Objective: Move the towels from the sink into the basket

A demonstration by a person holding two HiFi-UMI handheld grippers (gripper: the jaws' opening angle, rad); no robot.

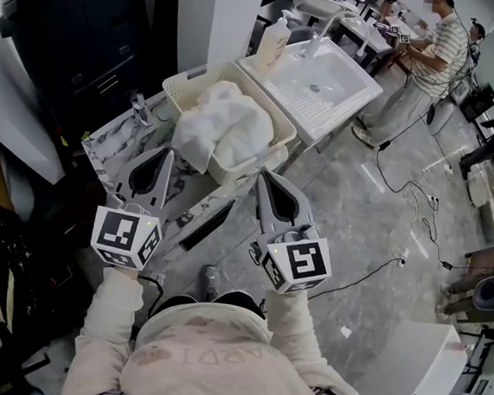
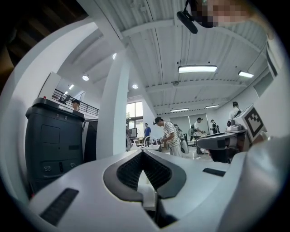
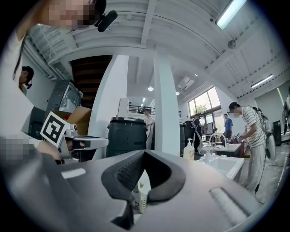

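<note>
White towels [image 1: 222,125] lie piled in the white basket [image 1: 189,81] on the marble counter, left of the white sink [image 1: 352,94]. The sink basin looks bare. My left gripper [image 1: 169,154] is raised in front of the basket, shut, with nothing in it. My right gripper [image 1: 263,175] is level with it to the right, also shut and holding nothing. In the left gripper view the jaws [image 2: 142,153] meet at a point and aim across the room. The right gripper view shows its jaws [image 3: 144,153] touching, with the sink [image 3: 224,164] off to the right.
A soap bottle [image 1: 273,40] and a faucet [image 1: 320,34] stand at the sink's back edge. A tall black bin [image 1: 81,20] stands far left behind the marble counter [image 1: 113,140]. A person in a striped shirt [image 1: 429,62] stands beyond the sink. Cables [image 1: 411,208] trail across the floor.
</note>
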